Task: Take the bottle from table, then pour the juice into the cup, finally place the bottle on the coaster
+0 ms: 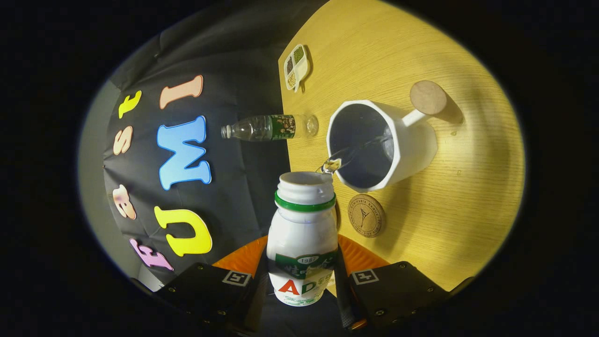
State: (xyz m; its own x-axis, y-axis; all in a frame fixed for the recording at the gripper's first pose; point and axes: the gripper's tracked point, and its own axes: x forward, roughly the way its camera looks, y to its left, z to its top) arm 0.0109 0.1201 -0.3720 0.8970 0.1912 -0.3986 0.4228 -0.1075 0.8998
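Observation:
My gripper (302,269) is shut on a white juice bottle (303,234) with a green neck ring and no cap; both fingers press its sides. The bottle is tipped sideways, mouth pointing at a white angular cup (412,142) with a wooden-tipped handle, just beyond the fingers. A thin clear stream (348,152) runs from the bottle's mouth into the cup's dark inside. A round cork coaster (366,215) lies on the wooden table (468,201) right beside the cup and close to the bottle's shoulder.
A clear plastic water bottle (269,127) with a green label stands at the table's edge near the cup. A small divided dish (296,67) sits farther along that edge. A few drops (454,133) dot the wood by the cup's handle.

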